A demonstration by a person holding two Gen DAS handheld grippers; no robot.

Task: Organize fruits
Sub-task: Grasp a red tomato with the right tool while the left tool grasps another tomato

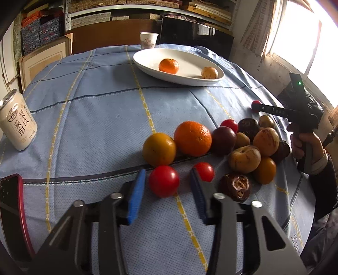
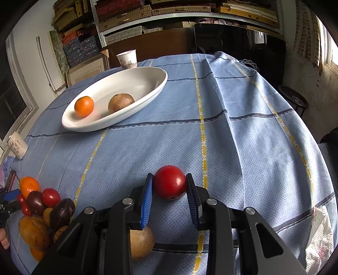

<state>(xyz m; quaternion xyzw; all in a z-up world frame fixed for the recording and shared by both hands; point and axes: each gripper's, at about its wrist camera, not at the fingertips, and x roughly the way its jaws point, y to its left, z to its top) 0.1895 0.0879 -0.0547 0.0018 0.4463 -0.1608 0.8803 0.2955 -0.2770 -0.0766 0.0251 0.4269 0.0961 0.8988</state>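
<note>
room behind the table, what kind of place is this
Probably a lived-in home or storeroom, not a lab: shelves stacked with boxes and boards, a table under a blue checked tablecloth, and a white oval dish with fruit.

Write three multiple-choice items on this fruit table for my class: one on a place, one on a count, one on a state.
1. Where does the paper cup stand?
A. behind the white dish
B. beside the can
C. among the fruit pile

2. How many fruits lie in the dish?
A. one
B. two
C. four

3. What is the right hand-held gripper doing?
A. standing wide open
B. gripping a red tomato
C. gripping an orange

Key: 1 A, the cup sits past the dish's far rim; 2 B, a tangerine and a brown fruit; 3 B, both pads press the tomato.
</note>
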